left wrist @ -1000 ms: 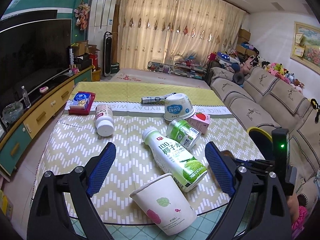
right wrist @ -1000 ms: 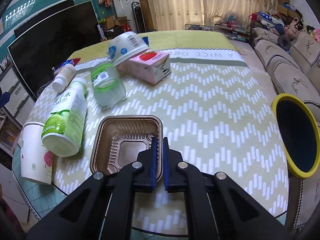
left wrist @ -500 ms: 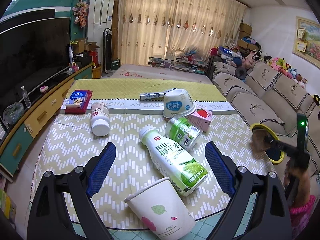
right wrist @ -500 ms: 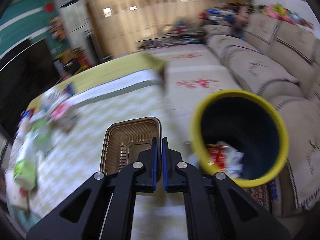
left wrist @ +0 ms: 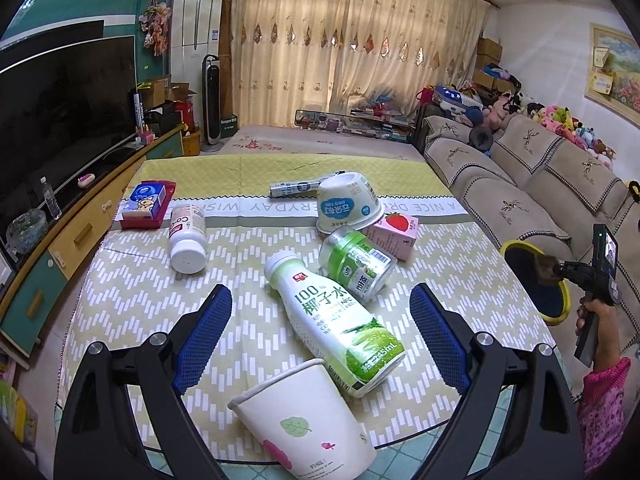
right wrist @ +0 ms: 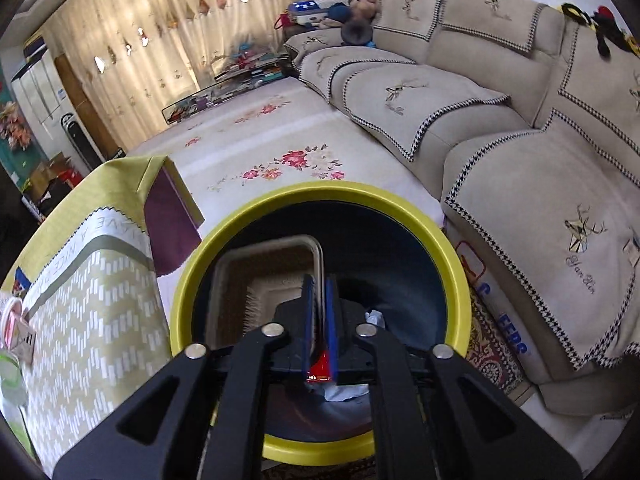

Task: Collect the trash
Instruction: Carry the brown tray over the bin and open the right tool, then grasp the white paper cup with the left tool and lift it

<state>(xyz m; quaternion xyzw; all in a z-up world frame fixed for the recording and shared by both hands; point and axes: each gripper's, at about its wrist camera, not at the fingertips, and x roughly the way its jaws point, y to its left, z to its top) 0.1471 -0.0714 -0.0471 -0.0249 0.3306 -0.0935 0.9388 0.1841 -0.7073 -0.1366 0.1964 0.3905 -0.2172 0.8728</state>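
Foil tray [right wrist: 256, 280] hangs over the yellow bin [right wrist: 452, 280], right gripper [right wrist: 319, 300] tilted down, fingers opening.

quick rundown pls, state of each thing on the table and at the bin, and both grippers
white paper cup: on its side at the table edge
green-and-white coconut water bottle: lying down, capped
clear green-labelled jar: tipped over
white pill bottle: lying down, capped
white yoghurt tub: tipped on its side
brown foil tray: over the bin mouth, between the opening jaws
yellow-rimmed bin: open, trash inside
left gripper: open, empty
right gripper: opening
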